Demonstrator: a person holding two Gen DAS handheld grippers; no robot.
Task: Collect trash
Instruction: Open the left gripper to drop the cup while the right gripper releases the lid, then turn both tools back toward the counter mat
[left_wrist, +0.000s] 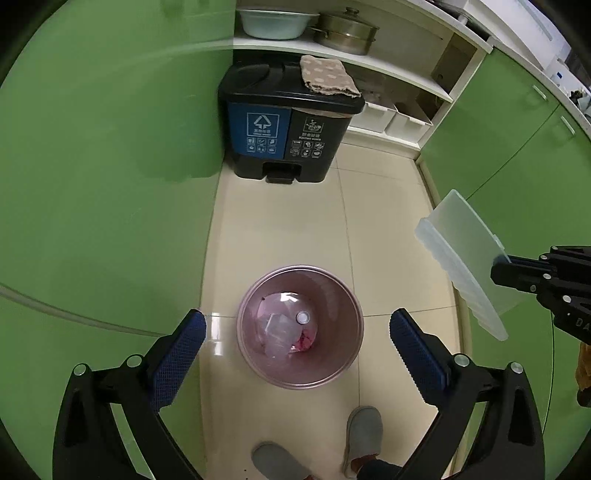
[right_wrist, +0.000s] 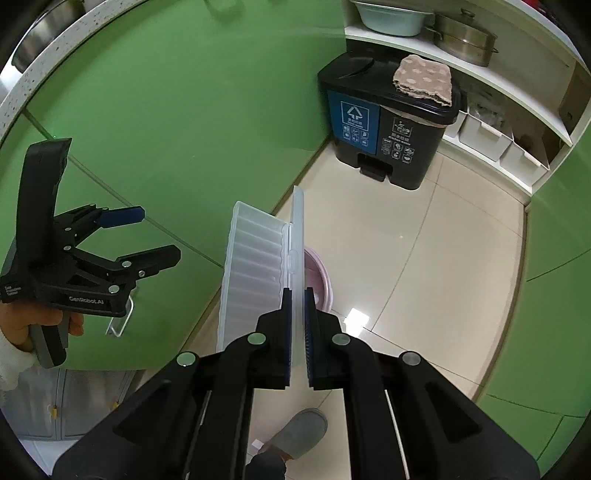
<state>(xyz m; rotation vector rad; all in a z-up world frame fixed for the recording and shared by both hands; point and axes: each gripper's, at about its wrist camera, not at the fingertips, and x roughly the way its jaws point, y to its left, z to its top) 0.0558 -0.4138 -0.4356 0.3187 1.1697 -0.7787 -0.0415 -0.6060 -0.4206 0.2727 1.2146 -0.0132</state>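
Observation:
A pink round waste bin (left_wrist: 258, 369) stands on the tiled floor, with a clear plastic bottle (left_wrist: 284, 326) and other scraps inside. My left gripper (left_wrist: 298, 321) hangs straight above it, open wide, nothing between its blue pads. The right wrist view shows that gripper (right_wrist: 159, 234) at the left, held by a hand. My right gripper (right_wrist: 297, 295) is shut on the thin flap of an opened clear plastic box (right_wrist: 255, 266), which is held up beside and above the bin (right_wrist: 321, 280). In the left wrist view the box (left_wrist: 461, 254) hangs at the right edge.
A black two-part pedal bin (left_wrist: 288, 125) with a spotted cloth (left_wrist: 328, 75) on its lid stands at the far wall. Green cabinet doors (left_wrist: 110, 184) line both sides. White shelves hold a basin (left_wrist: 273, 22) and a steel pot (left_wrist: 345, 31). The person's grey slippers (left_wrist: 364, 432) stand near the pink bin.

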